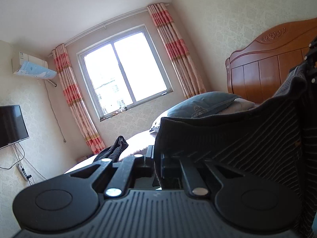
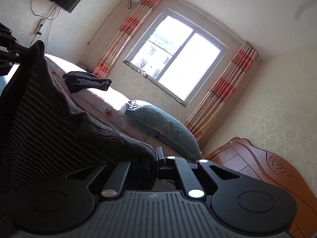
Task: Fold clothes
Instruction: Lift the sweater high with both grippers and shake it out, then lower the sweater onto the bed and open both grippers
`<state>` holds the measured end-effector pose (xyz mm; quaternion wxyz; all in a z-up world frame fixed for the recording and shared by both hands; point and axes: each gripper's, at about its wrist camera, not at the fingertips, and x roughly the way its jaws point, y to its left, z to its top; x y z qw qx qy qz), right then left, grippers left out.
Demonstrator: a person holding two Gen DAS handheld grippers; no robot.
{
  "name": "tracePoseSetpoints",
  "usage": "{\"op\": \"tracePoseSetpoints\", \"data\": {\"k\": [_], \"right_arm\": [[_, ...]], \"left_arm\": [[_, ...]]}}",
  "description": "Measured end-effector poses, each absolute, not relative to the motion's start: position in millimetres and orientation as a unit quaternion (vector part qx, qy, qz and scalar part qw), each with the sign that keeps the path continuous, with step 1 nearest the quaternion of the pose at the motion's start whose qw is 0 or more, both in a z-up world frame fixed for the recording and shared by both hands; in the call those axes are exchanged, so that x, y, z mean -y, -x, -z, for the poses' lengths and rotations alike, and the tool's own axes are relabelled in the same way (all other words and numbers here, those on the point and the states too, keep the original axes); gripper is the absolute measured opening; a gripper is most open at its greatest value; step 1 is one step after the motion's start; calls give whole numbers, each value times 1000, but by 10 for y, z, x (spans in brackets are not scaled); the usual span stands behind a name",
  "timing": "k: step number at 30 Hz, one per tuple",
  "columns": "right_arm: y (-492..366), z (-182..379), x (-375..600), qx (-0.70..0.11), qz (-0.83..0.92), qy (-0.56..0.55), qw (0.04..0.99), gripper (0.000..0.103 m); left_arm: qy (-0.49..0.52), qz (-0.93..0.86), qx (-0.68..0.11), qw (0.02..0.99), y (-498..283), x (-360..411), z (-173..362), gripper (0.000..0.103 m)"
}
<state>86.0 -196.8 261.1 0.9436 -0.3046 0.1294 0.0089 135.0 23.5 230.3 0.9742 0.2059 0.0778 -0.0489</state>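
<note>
Clamped between the closed jaws of the left claw (image 1: 157,158) is one edge of a dark ribbed sweater (image 1: 237,138), which is stretched off to that claw's right toward the other tool. In the right wrist view the right claw (image 2: 158,158) is likewise clenched on the knit, with the sweater (image 2: 49,119) spread away to its left, so the garment is held taut in the air between the two claws, above the bed (image 2: 111,99).

Only a thin bite of fabric appears to be held at each side, so a slip is judged the main risk: if the claws are pulled further apart, the loose knit could be drawn out of one grip and the sweater would drop in a heap. Uneven lowering would likely lay it skewed or creased.

Beyond the left claw, a second dark garment (image 1: 116,148) lies bunched on the bed; the sweater could be laid over it and the fold spoiled. Ahead and to the right of the left claw, a blue pillow (image 1: 202,104) crowds the landing space.
</note>
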Motion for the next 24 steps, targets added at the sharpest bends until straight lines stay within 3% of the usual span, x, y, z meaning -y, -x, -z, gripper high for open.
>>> {"op": "tracePoseSetpoints", "data": {"k": [19,22,24], "right_arm": [[-3436,-762,2091,-233,-28,245,941,6],[-3731,-371,1958,-263,-25,268,926,30],[-3840,-166,1910,-285,-34,267,920,52]], "left_arm": [[-176,25,-199,964,-3473,-194,-853,4],[-186,41,-232,954,-3580,-187,-495,9],[-194,52,-251,947,-3596,-187,-273,9]]}}
